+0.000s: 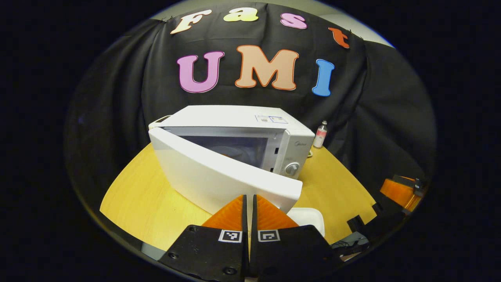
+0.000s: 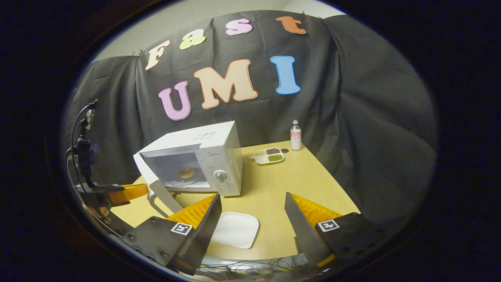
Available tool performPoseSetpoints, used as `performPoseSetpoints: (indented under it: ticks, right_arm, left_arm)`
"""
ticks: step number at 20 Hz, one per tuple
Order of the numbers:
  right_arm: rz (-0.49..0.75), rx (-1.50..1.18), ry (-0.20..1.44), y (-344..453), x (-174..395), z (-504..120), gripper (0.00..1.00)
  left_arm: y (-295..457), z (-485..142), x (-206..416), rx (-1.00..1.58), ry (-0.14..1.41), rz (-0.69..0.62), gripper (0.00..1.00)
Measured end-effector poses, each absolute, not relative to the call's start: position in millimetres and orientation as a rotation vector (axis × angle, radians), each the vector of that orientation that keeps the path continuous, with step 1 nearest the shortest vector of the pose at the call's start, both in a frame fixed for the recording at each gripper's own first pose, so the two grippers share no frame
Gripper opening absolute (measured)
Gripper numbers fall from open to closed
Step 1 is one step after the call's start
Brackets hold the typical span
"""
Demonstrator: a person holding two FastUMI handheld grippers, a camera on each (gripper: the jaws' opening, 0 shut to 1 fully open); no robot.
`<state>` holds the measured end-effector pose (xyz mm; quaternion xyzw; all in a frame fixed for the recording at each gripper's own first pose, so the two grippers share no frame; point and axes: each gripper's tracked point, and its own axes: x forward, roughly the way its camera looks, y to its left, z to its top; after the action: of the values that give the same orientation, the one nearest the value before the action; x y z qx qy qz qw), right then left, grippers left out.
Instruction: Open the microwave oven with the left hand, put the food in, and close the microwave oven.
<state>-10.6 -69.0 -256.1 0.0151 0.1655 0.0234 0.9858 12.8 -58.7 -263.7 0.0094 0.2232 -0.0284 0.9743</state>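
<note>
The white microwave oven [image 2: 203, 160] sat on the yellow wooden desk [image 2: 274, 184], well back from the near edge, and its door [image 1: 219, 176] was partly swung out, hinged on the left side. In the left gripper view the door's outer face ran across the foreground, with the left claw [image 1: 249, 203] right up at its lower edge; the two fingers were pressed together with only a thin slit between them and nothing caught in it. Whether the tips actually touched the door, I could not tell.

Over in the right gripper view, the food [image 2: 186, 171], a small round bun-like piece, was inside the oven's chamber, resting on the turntable behind the open door. The control knob [image 2: 221, 176] showed on the front panel to the right of the chamber. The right claw [image 2: 252, 207] hung spread wide above the near part of the desk, holding nothing, and a white square plate [image 2: 236, 229] lay flat on the desk between and just below its fingers, bare on top.

Farther back, to the right of the oven, a divided dish [image 2: 269, 155] with dark and green contents lay on the desk, and a small clear bottle [image 2: 296, 135] with a pink label stood upright just beside it, near the black cloth.
</note>
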Motion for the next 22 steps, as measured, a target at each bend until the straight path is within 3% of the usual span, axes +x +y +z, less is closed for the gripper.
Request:
performPoseSetpoints:
  ticks: [13,14,22]
  right_arm:
    - [0.012,0.058,0.29,-101,14,-246,0.99]
    - [0.007,0.053,0.29,-103,14,-246,0.92]
    - [0.046,0.022,0.285,-94,20,-245,0.92]
  left_arm:
    - [-87,-267,79,0.042,0.437,-0.086,0.01]
    - [-88,-267,81,0.039,0.44,-0.087,0.01]
    - [-94,-264,111,-0.002,0.42,-0.064,0.01]
